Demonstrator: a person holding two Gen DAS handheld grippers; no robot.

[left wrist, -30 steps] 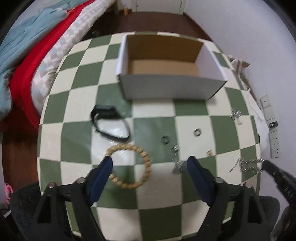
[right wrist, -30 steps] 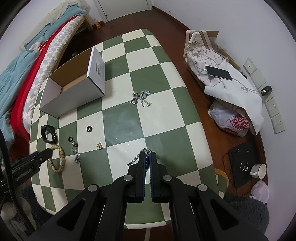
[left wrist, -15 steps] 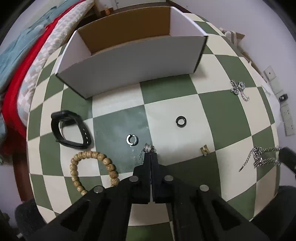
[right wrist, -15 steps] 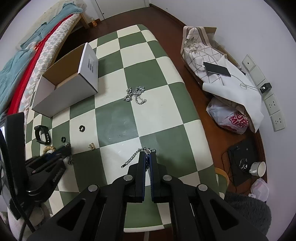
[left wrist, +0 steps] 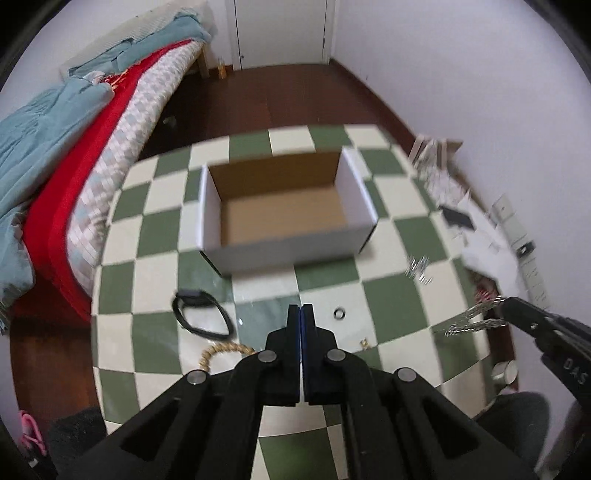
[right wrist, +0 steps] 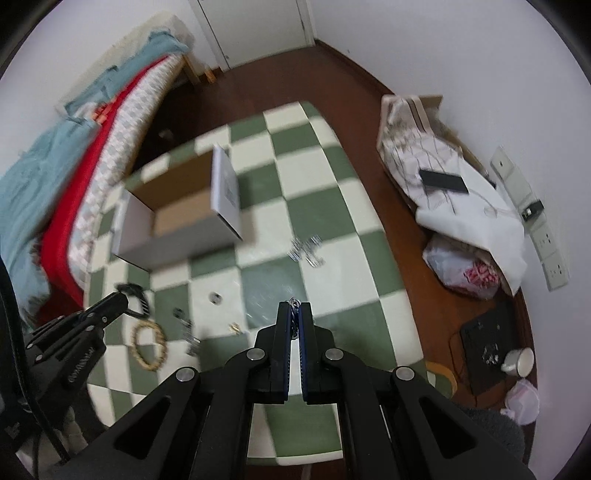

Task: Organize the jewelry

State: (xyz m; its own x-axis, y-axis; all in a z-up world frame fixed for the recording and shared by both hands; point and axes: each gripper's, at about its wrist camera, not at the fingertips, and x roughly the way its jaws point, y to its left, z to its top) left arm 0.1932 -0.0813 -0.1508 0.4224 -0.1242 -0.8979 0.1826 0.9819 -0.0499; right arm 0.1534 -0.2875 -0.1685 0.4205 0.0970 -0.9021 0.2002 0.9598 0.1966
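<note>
An open cardboard box [left wrist: 284, 210] stands at the far side of the checkered table [left wrist: 399, 266]; it also shows in the right wrist view [right wrist: 177, 221]. My left gripper [left wrist: 301, 308] is shut above the table; whether it holds anything is hidden, and a small chain [right wrist: 190, 338] lies on the table below it. My right gripper [right wrist: 294, 306] is shut on a silver chain [left wrist: 476, 319], lifted off the table. A bead bracelet [right wrist: 147, 345], a black band [left wrist: 201, 317], a ring [left wrist: 339, 314], a small gold piece [right wrist: 235, 326] and a silver chain pile [right wrist: 306, 251] lie on the table.
A bed with red and blue bedding [left wrist: 55, 147] runs along the left. Bags, a phone [right wrist: 443, 181] and a cup [right wrist: 517, 360] sit on the floor to the right, by the wall. A door [left wrist: 280, 29] is at the back.
Both grippers have lifted well above the table and the views tilted up toward the box. The right gripper's silver chain rose off the table. The left gripper stayed shut after closing half a second earlier.
</note>
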